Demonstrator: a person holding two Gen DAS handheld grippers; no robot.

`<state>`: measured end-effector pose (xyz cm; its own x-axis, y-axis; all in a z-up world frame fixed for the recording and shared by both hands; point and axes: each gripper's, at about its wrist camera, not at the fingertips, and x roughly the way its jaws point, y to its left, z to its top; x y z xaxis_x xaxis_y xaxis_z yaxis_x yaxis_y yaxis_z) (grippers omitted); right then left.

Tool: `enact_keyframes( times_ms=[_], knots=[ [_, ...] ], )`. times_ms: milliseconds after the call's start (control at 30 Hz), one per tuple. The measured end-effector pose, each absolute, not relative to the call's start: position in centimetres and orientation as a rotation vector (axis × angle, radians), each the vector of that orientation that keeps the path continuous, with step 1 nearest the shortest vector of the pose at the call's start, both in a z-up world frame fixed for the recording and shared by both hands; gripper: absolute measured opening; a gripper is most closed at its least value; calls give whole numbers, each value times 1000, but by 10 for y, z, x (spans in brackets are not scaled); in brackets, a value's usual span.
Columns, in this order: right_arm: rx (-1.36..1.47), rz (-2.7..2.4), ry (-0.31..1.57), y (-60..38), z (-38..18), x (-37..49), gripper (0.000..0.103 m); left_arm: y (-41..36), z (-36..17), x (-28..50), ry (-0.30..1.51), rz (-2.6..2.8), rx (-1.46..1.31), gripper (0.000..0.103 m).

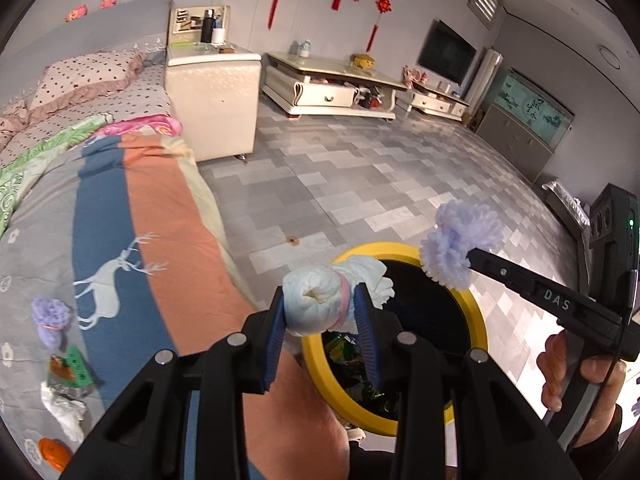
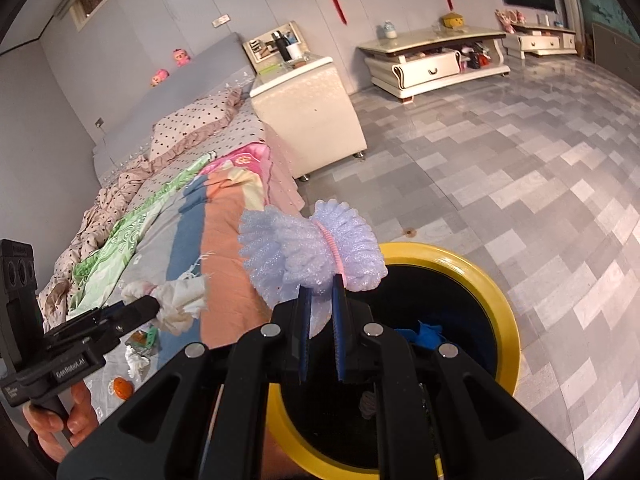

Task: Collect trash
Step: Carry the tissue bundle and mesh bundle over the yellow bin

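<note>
White letters reading "DAS" run along the black body of the right gripper (image 1: 474, 258) in the left wrist view; in the right wrist view the left gripper (image 2: 154, 304) carries a small label reading "GenRobot.AI".

The left gripper's blue ribbed pads clamp a soft white tissue bundle (image 1: 320, 300), cinched near its middle by a pink rubber band, so the fingers stand fairly narrow around it. The right gripper's pads sit almost together, pinching a lilac foam-net puff (image 2: 312, 248), a ruffled, sparkly mesh gathered at its waist by a pink band.

Both pieces are held above or just beside the trash bin (image 1: 478, 316), a round black container with a thick, glossy yellow rim, standing on grey tiled floor against the bed (image 1: 160, 220). The bedspread is striped in orange, blue and grey with a white deer printed on it.

Only the left wrist view shows crinkled, shiny wrappers inside the bin, and more litter on the bed: a second lilac puff (image 1: 50, 318), a green wrapper (image 1: 76, 364), crumpled white tissue (image 1: 64, 408) and an orange peel-like scrap (image 1: 54, 454). Only the right wrist view shows something blue, creased, inside the bin. A bare hand (image 1: 576, 376) grips the right gripper's handle.
</note>
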<state>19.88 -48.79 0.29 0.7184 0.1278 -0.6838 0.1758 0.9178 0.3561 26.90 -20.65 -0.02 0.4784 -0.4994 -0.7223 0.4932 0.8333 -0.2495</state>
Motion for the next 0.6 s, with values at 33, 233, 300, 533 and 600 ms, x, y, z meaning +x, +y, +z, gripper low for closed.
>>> enact_keyframes(
  times_ms=[33, 233, 300, 533, 600],
  knots=[
    [423, -33, 779, -490, -1, 199, 9, -213, -6, 270, 894, -613, -4, 31],
    [449, -68, 811, -509, -26, 203, 10, -238, -26, 270, 925, -633, 25, 32],
    [459, -73, 819, -514, -33, 204, 10, -245, -32, 268, 939, -641, 35, 32],
    [476, -84, 827, -520, -41, 202, 11, -262, -42, 260, 966, -658, 65, 33],
    [475, -92, 826, -520, -40, 200, 11, -263, -43, 259, 969, -664, 67, 34]
  ],
)
